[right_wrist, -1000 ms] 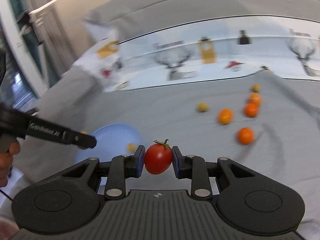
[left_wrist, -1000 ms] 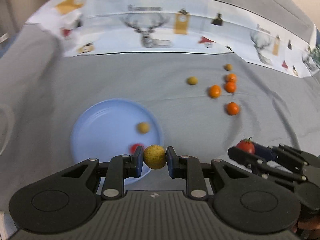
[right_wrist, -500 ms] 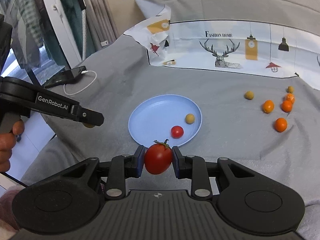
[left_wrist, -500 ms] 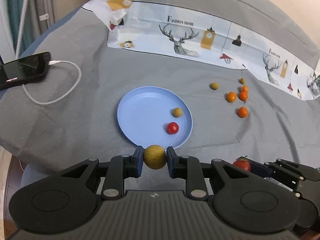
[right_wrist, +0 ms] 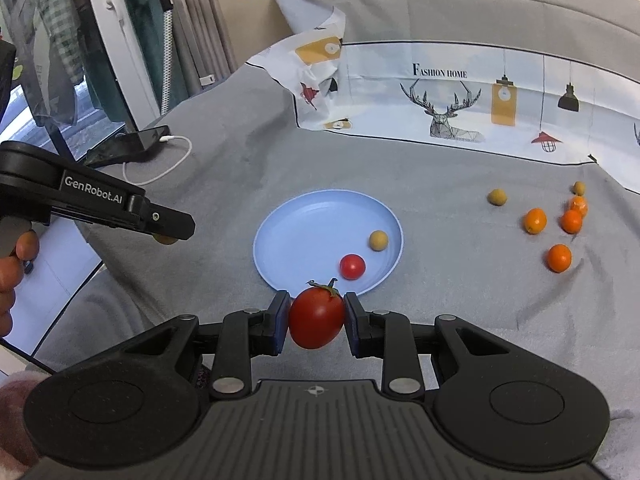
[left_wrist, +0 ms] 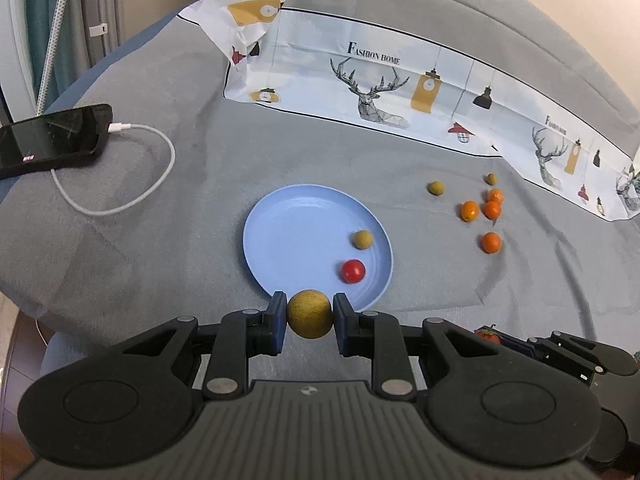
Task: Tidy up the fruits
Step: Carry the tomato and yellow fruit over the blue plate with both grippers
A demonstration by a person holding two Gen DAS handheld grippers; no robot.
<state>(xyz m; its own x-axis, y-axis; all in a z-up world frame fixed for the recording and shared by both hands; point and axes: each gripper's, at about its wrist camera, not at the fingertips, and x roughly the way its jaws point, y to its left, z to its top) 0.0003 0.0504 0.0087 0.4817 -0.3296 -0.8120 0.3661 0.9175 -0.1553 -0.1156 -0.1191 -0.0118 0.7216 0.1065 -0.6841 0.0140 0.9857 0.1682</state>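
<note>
Phone [left_wrist: 54,136] far left | left tool [left_wrist: 310,316] grasps longan [left_wrist: 310,314] | right tool [right_wrist: 317,318] grasps tomato [right_wrist: 316,318]

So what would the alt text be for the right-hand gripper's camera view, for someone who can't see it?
A handheld black gripper pinches a red tomato above a grey cloth, just short of a blue plate holding a small red tomato and a tan round fruit. Loose orange fruits lie to the right; the other gripper enters from the left.

Both views pulled back from the blue plate [left_wrist: 280,216], phone [left_wrist: 52,136] now seemingly in frame
</note>
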